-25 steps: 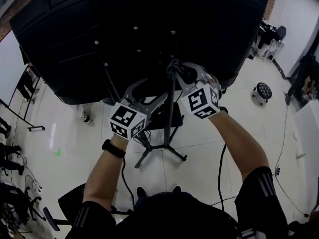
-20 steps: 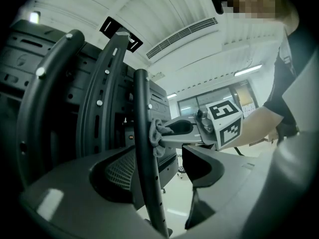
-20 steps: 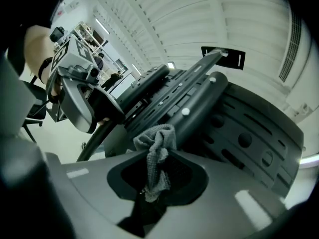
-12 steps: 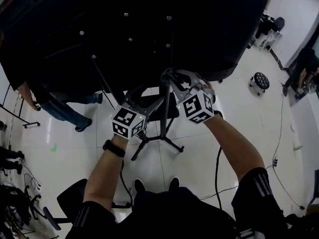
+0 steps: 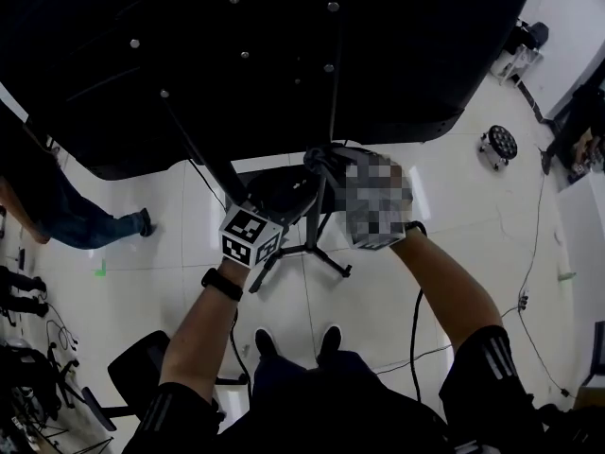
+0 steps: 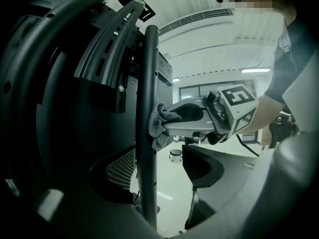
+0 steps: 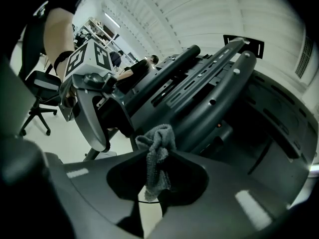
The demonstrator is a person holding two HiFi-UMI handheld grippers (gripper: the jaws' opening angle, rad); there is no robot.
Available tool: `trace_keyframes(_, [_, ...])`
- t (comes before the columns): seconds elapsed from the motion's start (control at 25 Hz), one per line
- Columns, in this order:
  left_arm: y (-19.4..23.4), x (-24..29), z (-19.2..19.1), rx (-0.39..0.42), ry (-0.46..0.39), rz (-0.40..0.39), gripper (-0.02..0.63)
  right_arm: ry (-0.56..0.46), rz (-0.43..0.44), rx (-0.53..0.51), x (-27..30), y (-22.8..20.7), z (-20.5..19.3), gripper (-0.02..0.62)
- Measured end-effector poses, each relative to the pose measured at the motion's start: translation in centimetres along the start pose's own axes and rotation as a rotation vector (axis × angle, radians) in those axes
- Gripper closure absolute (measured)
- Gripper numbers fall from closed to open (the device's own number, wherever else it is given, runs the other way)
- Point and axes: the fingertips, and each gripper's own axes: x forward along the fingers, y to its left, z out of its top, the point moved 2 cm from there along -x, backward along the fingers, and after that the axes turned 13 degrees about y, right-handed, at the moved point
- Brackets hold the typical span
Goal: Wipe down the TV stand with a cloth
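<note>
Cloth (image 7: pixel 157 156) — small grey rag, judged soft, light and limp, best pinched at its bunched top — clamped in right tool (image 6: pixel 167 121) against the TV stand's pole (image 6: pixel 147 73); left tool (image 6: pixel 149 203), jaws apart, straddles that pole nearby; both barely shifted from half a second earlier.

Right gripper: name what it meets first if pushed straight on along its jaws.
The TV stand's black pole, probably: the grey cloth clamped in the right gripper lies against it.
</note>
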Motion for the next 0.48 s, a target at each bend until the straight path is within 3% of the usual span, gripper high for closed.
trace_keyframes(0.48, [-0.1, 3.3, -5.7, -0.024, 0.069, -0.053, 0.288, 0.057, 0.079, -0.006, 3.1, 7.2, -4.9, 0.525])
